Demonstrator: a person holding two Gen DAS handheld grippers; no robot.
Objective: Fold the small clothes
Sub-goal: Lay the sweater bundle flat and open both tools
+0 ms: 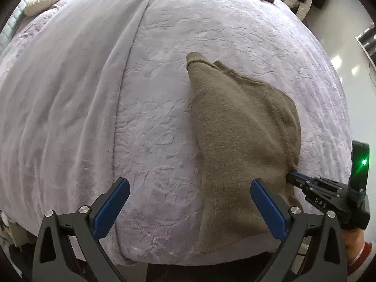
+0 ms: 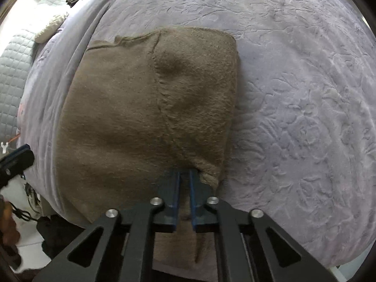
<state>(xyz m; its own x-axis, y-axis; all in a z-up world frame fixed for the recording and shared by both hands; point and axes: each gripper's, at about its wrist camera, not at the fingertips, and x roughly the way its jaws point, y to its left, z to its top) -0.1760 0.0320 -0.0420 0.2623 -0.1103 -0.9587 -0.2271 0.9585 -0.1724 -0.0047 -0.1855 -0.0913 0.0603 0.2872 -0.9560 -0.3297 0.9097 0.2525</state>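
Olive-brown knit garment [image 2: 131, 108], lilac bedspread [image 2: 293, 94] embossed with flowers, blue-padded black claw [image 2: 184, 176]

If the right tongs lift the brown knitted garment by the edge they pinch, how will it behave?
The brown knitted garment will probably hang limp: it already lies in soft folds and dimples on the lilac bedspread. It looks light, a small fuzzy knit. The right tongs grip only a small bunch at one edge, so the rest may sag and unfold, though the fuzzy surface should resist slipping.

One brown knit garment [image 1: 244, 127], one lavender bedspread [image 1: 152, 94], two claws.
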